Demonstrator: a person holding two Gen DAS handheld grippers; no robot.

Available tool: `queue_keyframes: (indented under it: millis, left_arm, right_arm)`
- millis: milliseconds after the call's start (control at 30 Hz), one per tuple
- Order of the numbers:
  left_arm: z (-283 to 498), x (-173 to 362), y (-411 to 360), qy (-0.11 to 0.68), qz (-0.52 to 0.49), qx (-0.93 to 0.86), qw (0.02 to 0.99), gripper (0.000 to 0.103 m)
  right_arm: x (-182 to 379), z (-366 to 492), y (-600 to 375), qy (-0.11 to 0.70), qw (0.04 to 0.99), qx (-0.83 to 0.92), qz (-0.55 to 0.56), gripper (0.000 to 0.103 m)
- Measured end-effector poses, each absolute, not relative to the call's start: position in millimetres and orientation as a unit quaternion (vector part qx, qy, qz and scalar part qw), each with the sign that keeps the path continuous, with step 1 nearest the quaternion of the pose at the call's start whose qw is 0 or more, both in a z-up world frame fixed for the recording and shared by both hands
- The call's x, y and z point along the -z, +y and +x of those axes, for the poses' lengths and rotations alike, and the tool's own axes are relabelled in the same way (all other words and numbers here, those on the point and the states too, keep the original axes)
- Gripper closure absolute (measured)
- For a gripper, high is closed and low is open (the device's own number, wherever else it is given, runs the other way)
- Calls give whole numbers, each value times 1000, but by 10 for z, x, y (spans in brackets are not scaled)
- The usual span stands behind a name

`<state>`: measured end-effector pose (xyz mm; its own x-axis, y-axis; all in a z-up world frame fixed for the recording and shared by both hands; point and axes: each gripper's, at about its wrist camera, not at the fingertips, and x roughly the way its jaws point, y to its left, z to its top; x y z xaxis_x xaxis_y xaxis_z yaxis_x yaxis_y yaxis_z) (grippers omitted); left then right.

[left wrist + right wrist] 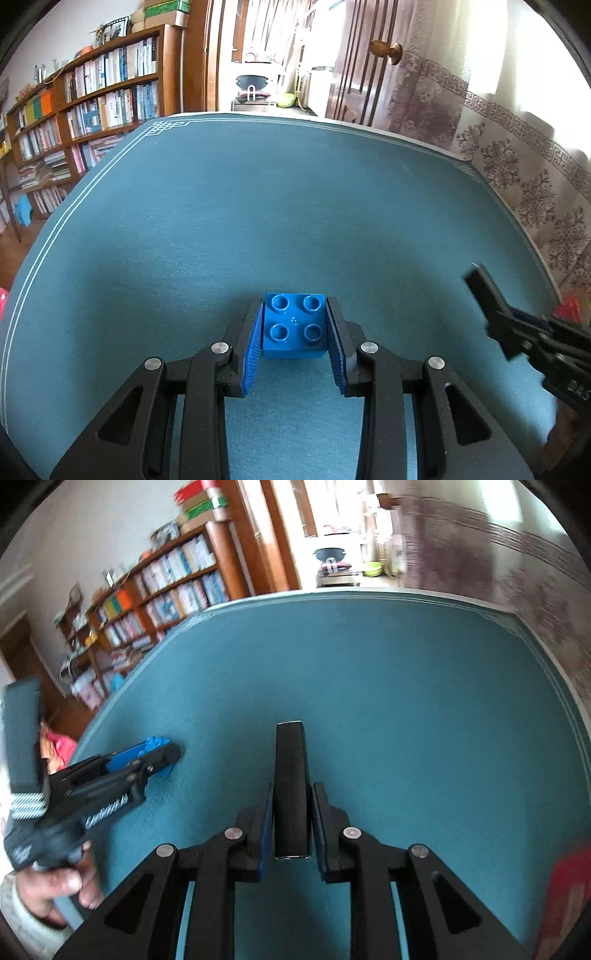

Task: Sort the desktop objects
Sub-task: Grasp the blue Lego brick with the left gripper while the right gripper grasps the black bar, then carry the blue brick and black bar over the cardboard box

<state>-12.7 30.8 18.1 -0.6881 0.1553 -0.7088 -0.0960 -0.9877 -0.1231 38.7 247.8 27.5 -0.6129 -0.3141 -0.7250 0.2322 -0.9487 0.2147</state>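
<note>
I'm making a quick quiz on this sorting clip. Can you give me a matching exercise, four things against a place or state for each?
Things:
1. blue brick
2. black bar
3. bookshelf
4. teal mat

Places or states:
A. stands against the wall beyond the table
B. clamped in the right hand-held gripper
C. covers the tabletop
D. clamped in the left hand-held gripper, studs up

Pairs: 1-D, 2-B, 3-A, 4-C

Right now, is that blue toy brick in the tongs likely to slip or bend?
The blue brick looks like hard moulded plastic, so probably stiff and light. Its flat sides sit between the left tongs' ribbed pads, so slipping seems unlikely. Square and squat, it shouldn't roll.
</note>
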Motion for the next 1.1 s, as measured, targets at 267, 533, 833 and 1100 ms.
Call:
queue_keyframes:
  millis: [267, 533, 833, 1100]
  left_arm:
    - [89, -337, 623, -25, -381, -918, 106, 68]
    - [308, -621, 1241, 22, -356, -922, 152, 68]
    - [655, -890, 2123, 75, -335, -911, 229, 68]
    - [995, -954, 2960, 118, -333, -882, 310, 68]
  right_arm:
    - [-445, 921, 2967, -85, 113, 908, 395, 81]
    - [-656, 1398, 3483, -116, 74, 925, 354, 81]
    - [-828, 2030, 4195, -144, 15, 940, 309, 81]
    - [-633, 2412, 4708, -151, -44, 937, 312, 81]
